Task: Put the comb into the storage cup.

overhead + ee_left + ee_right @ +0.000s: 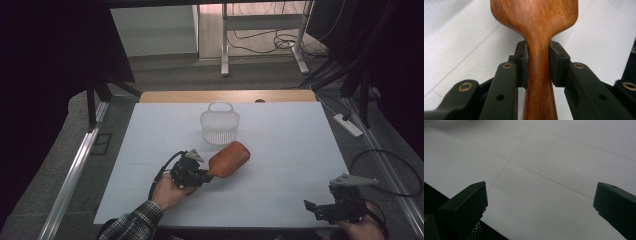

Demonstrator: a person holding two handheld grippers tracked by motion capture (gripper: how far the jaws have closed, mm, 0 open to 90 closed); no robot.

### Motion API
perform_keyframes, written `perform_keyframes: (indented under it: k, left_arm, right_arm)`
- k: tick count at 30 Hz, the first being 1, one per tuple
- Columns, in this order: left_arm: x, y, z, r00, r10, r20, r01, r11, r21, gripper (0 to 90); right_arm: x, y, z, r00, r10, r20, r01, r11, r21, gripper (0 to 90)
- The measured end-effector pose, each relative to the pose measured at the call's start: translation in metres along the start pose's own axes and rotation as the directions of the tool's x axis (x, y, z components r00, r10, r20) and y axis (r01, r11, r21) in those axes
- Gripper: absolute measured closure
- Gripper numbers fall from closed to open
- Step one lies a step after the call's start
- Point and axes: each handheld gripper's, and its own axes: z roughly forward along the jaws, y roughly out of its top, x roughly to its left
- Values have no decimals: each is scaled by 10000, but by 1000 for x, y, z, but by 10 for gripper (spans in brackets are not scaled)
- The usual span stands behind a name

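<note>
Near the basket (220,127), left tongs (206,176) clamp the hairbrush (229,159) handle.

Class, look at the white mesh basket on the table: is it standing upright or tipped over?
Upright: the white mesh basket stands on its base on the white table, rim and handle on top.

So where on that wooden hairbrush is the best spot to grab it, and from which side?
Grip the wooden hairbrush on its narrow handle neck, just below where the paddle flares, coming from the handle end along its length. The handle is slim enough for the fingers; the head is too wide. The left gripper is clamped there now.
</note>
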Motion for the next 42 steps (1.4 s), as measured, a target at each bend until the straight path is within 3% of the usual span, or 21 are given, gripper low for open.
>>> perform_keyframes:
  k: [6, 19, 26, 42]
  left_arm:
    - [-3, 1, -6, 9999, 119, -7, -119, 9990, -440, 714]
    - [-7, 4, -19, 9996, 266, 93, -252, 9909, -1326, 714]
    - [-8, 4, -23, 9993, 339, 153, -307, 9846, -1722, 714]
    - [-11, 8, -28, 9985, 510, 193, -456, 9745, -2199, 714]
  right_arm:
    - [2, 0, -1, 9998, -173, 25, 173, 9998, -141, 0]
    - [9, 7, -1, 9975, -664, -233, 636, 9923, -1066, 0]
    - [13, 17, 1, 9935, -940, -638, 848, 9874, -1336, 0]
    - [16, 47, 12, 9778, -867, -1907, 429, 9740, -2225, 0]
